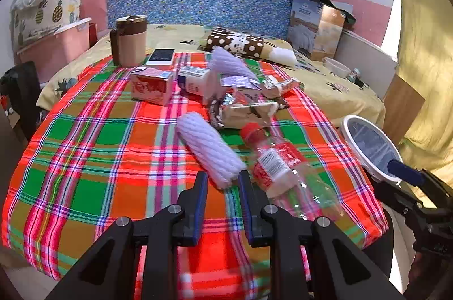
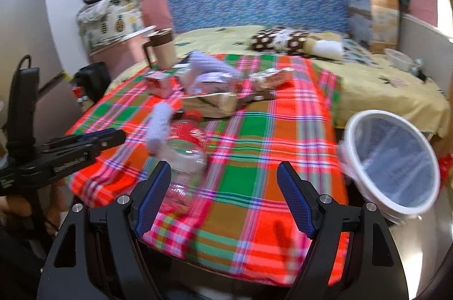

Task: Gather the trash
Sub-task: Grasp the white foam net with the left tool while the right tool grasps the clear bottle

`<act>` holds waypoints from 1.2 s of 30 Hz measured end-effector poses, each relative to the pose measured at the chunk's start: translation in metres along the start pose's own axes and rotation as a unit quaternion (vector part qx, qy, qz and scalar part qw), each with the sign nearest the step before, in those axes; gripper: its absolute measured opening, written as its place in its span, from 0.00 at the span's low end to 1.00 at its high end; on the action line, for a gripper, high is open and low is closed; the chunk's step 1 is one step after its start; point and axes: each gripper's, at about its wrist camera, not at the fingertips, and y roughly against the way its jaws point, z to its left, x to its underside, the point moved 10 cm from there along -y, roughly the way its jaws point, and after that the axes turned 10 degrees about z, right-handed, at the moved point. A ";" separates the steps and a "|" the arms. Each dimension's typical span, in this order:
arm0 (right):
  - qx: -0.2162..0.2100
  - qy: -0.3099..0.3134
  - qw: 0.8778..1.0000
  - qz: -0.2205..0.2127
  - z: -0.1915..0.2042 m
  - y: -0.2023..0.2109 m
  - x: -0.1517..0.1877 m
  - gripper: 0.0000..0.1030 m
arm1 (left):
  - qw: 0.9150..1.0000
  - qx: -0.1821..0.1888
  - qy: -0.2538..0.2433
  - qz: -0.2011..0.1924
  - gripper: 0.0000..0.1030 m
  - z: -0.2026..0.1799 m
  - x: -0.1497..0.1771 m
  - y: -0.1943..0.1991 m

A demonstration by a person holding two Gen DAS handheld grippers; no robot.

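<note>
A crushed clear plastic bottle [image 1: 277,158] with a red cap and label lies on the plaid cloth [image 1: 85,144]. To its left lies a white ribbed roll [image 1: 209,150]. My left gripper [image 1: 223,181] hovers just short of the roll's near end, its jaws a little apart and holding nothing. Farther back is a heap of trash: a pink carton [image 1: 151,87], a white carton [image 1: 192,82] and foil wrappers [image 1: 243,110]. In the right wrist view my right gripper [image 2: 224,167] stands wide open and empty over the cloth, with the bottle [image 2: 187,147] by its left finger. The white-rimmed bin [image 2: 393,164] stands at the right.
A brown-and-beige mug [image 1: 130,42] and a phone [image 1: 161,56] sit at the cloth's far left. A polka-dot pillow [image 1: 235,44] and a cardboard box [image 1: 317,25] lie behind on the yellow sheet. The bin [image 1: 371,147] stands off the bed's right edge.
</note>
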 end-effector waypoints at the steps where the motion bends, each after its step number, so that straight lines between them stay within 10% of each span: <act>1: -0.005 0.004 1.000 0.004 0.004 -0.005 -0.001 0.76 | 1.000 -0.001 0.003 0.000 0.21 0.003 0.000 -0.001; 7: -0.029 0.018 0.999 0.030 0.026 -0.026 -0.006 0.76 | 1.000 0.004 0.027 -0.002 0.39 0.026 -0.006 -0.007; 23: -0.014 0.012 0.992 0.127 0.031 -0.062 0.004 0.75 | 0.997 0.044 0.053 0.024 0.42 0.036 -0.026 -0.039; 25: -0.014 0.009 0.991 0.133 0.028 -0.062 0.006 0.62 | 0.997 0.052 0.056 0.028 0.48 0.032 -0.030 -0.044; 36: -0.005 -0.017 0.994 0.112 0.000 -0.050 0.007 0.61 | 0.995 0.045 0.062 0.070 0.48 0.014 -0.031 -0.077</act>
